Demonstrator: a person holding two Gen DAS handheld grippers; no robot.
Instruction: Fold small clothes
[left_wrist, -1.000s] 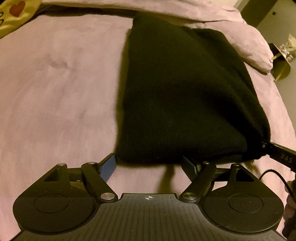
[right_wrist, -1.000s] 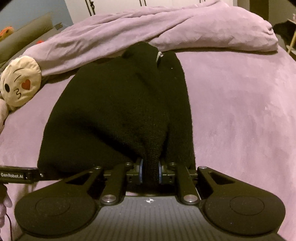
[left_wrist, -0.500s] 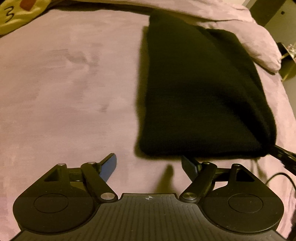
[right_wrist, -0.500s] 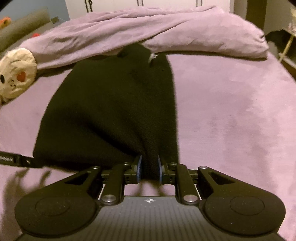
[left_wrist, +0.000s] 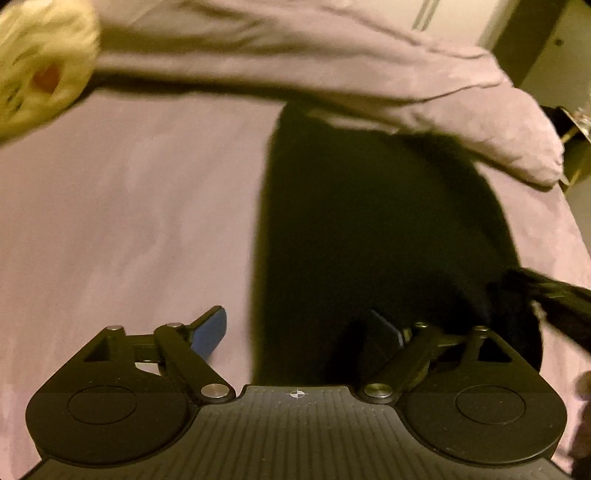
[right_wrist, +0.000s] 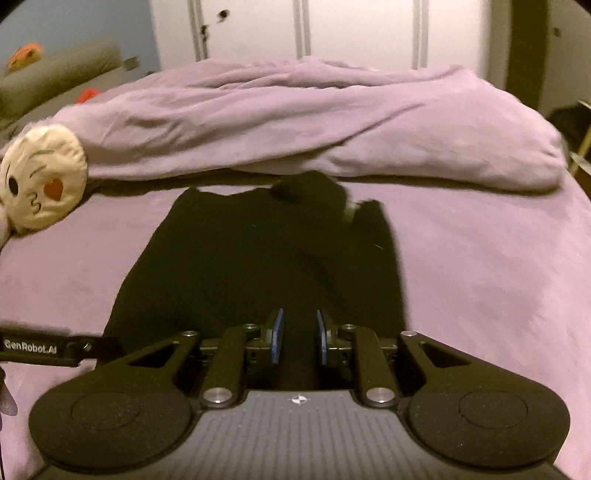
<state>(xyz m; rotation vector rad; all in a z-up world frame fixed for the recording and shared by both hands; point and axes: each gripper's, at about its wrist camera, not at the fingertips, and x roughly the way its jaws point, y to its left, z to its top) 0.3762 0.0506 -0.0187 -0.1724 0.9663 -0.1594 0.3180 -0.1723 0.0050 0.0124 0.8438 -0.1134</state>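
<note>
A black knit garment (left_wrist: 373, 229) lies flat on the purple bed sheet (left_wrist: 129, 221), its far end by the rolled duvet. It also shows in the right wrist view (right_wrist: 258, 266). My left gripper (left_wrist: 299, 332) is open and empty, its jaws wide apart over the garment's near left edge. My right gripper (right_wrist: 298, 334) has its blue pads close together with the garment's near hem between them. The right gripper's finger (left_wrist: 554, 295) shows at the garment's near right corner in the left wrist view.
A rolled purple duvet (right_wrist: 314, 122) lies across the far side of the bed. A round cream emoji cushion (right_wrist: 40, 181) sits at the left. The left gripper's finger (right_wrist: 55, 349) reaches in at the left. A side table edge (left_wrist: 576, 122) stands at far right.
The garment has been pulled out and laid flatter. My left gripper has swung up and towards the garment's left edge. My right gripper's pads have spread slightly but still straddle the hem.
</note>
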